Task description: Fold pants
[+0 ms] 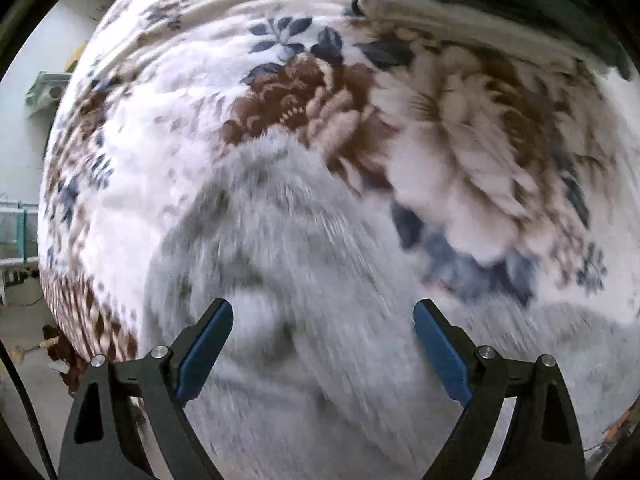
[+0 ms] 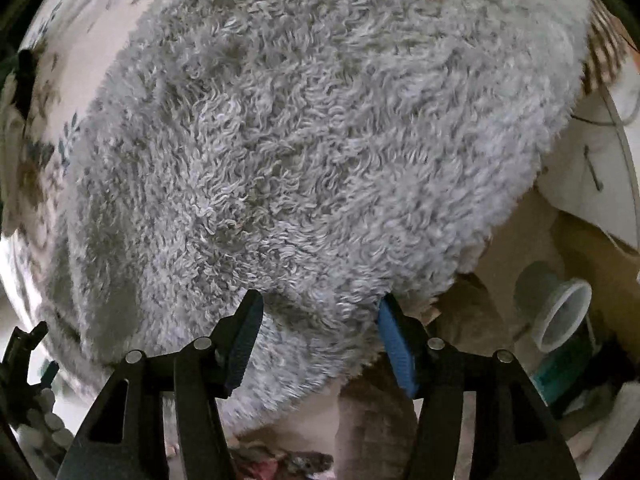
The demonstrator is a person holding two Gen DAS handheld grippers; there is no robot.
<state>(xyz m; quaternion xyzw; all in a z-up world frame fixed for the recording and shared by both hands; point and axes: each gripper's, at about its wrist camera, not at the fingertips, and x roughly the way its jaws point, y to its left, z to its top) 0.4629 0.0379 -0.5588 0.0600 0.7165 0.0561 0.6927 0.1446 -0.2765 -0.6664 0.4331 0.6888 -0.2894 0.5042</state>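
1. A plush cream blanket with big brown flowers and blue-grey leaves [image 1: 168, 152] covers the bed; its pile lies in soft ridges toward the far edge.
2. The fluffy grey fleece pants [image 2: 304, 152] lie spread on this blanket, reaching to the bed's edge in the right wrist view.
3. A folded dark green cloth [image 1: 500, 4] sits on the blanket at the far side.
4. Beyond the bed's left edge stand a pale wall and a light green shelf [image 1: 44, 88].
5. Past the right edge, a clear plastic cup [image 2: 564, 316] lies by a brown cardboard box [image 2: 600, 264].
6. The left claw [image 1: 323, 312] hangs wide open above the pants, empty.
7. The right claw [image 2: 320, 304] is half open over the pants' fleece, pads not pressing.
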